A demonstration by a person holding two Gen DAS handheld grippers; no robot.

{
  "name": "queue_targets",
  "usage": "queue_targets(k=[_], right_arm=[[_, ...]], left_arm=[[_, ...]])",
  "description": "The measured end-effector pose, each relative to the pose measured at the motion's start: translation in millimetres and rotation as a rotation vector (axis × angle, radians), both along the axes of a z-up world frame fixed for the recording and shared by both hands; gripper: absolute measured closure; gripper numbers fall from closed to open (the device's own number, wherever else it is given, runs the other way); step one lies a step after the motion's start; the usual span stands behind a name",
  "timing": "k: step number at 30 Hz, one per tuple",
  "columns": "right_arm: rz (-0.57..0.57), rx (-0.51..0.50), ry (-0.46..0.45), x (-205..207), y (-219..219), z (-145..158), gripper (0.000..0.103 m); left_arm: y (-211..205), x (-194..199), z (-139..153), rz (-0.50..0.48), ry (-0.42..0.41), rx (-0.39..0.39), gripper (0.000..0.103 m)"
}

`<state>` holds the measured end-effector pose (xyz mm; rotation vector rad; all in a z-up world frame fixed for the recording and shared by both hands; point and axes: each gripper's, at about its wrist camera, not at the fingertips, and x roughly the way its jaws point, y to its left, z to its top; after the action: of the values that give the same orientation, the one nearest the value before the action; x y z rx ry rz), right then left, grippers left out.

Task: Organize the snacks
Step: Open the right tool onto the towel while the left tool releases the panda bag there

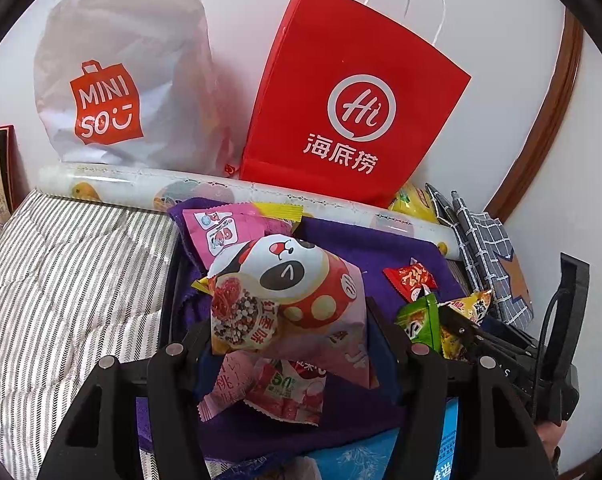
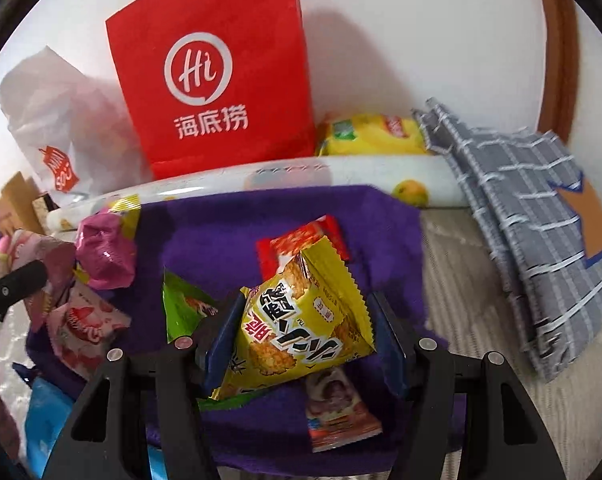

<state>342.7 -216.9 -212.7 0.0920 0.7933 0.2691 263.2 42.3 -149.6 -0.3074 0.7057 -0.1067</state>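
My left gripper (image 1: 291, 338) is shut on a puffy panda-printed snack bag (image 1: 289, 296), held above a purple cloth (image 1: 365, 248). Under it lies a pink peach-flavour packet (image 1: 261, 394); another pink packet (image 1: 217, 228) sits behind. My right gripper (image 2: 305, 334) is shut on a yellow rice-cracker packet (image 2: 301, 320), tilted between the blue pads (image 2: 223, 336). Around it on the purple cloth (image 2: 221, 240) lie a red packet (image 2: 297, 240), a green packet (image 2: 183, 308), a small pink-and-white packet (image 2: 337, 412) and a crumpled magenta pack (image 2: 105, 254).
A red paper bag (image 1: 353, 108) and a white shopping bag (image 1: 113, 80) lean on the wall behind a patterned roll (image 1: 141, 188). A yellow tea box (image 2: 373, 136) and a grey checked cloth (image 2: 521, 216) lie at the right, striped bedding (image 1: 69, 272) at the left.
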Motion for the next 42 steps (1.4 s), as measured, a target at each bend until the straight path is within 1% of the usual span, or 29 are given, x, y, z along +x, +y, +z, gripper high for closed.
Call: queue_targets(k=[4, 6, 7, 10, 13, 16, 18, 21, 28, 34, 37, 41, 42], right_arm=[[0.001, 0.0, 0.002, -0.7, 0.6, -1.5, 0.039], [-0.004, -0.007, 0.005, -0.7, 0.1, -1.1, 0.032], [-0.007, -0.01, 0.003, 0.0, -0.5, -0.8, 0.032], [-0.011, -0.013, -0.022, -3.0, -3.0, 3.7, 0.031], [-0.017, -0.009, -0.052, -6.3, -6.3, 9.9, 0.027], [-0.026, 0.003, -0.071, -8.4, -11.2, 16.0, 0.027], [-0.035, 0.028, -0.084, -10.4, -16.1, 19.9, 0.026], [-0.04, 0.052, -0.085, -10.8, -19.2, 23.1, 0.026], [-0.026, 0.052, -0.095, -15.2, -16.0, 28.2, 0.026], [-0.009, 0.038, -0.114, -20.3, -10.8, 31.9, 0.026], [-0.004, 0.028, -0.105, -19.6, -7.7, 30.2, 0.026], [-0.002, 0.007, -0.102, -19.2, -4.9, 27.9, 0.026], [-0.004, 0.001, -0.104, -19.4, -4.7, 27.8, 0.026]], left_arm=[[-1.4, -0.4, 0.0, -0.005, -0.001, 0.006, 0.042], [-2.0, 0.1, -0.8, -0.007, 0.005, 0.009, 0.042], [-2.3, 0.6, -0.8, -0.011, 0.005, 0.007, 0.042], [-2.6, 0.8, -0.8, -0.015, 0.005, 0.006, 0.042], [-3.0, 1.1, -0.9, -0.016, 0.009, 0.008, 0.042], [-4.0, 1.1, -0.9, -0.021, 0.01, 0.01, 0.042], [-4.9, 1.9, -1.9, -0.023, 0.015, 0.015, 0.042], [-7.5, 5.1, -5.6, -0.026, 0.034, 0.028, 0.042], [-16.2, 13.8, -16.8, -0.051, 0.083, 0.033, 0.042], [-16.2, 14.9, -18.2, -0.056, 0.091, 0.038, 0.042], [-16.6, 14.8, -18.2, -0.059, 0.092, 0.038, 0.038], [-13.6, 13.5, -15.5, -0.062, 0.082, 0.017, 0.027], [-12.5, 12.6, -14.3, -0.059, 0.075, 0.009, 0.025]])
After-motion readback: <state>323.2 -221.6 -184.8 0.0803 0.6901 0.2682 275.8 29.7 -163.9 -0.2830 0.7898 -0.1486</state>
